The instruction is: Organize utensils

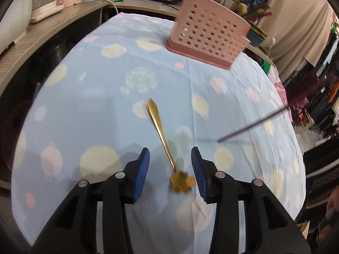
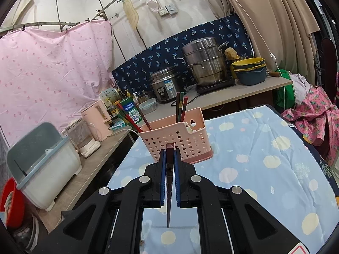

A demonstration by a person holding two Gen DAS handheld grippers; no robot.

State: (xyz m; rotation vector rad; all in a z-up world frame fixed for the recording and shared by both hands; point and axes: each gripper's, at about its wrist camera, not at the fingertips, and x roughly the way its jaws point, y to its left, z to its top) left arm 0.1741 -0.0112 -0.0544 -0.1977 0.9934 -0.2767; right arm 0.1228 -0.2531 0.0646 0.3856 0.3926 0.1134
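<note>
A gold spoon (image 1: 161,135) with a flower-shaped end lies on the blue dotted tablecloth (image 1: 95,105). My left gripper (image 1: 170,154) is open just above it, its jaws on either side of the flower end. My right gripper (image 2: 169,154) is shut on a dark red chopstick (image 2: 168,190) that hangs point down over the cloth. That chopstick also shows in the left wrist view (image 1: 252,126). The pink perforated utensil holder (image 2: 178,139) stands just beyond the right gripper with several chopsticks (image 2: 181,108) in it. It also shows in the left wrist view (image 1: 208,33).
A wooden counter (image 2: 243,91) behind the table holds a steel steamer pot (image 2: 205,63), a rice cooker (image 2: 165,84) and stacked bowls (image 2: 250,69). A side shelf at the left carries a pink kettle (image 2: 97,122) and a dish bin (image 2: 42,165).
</note>
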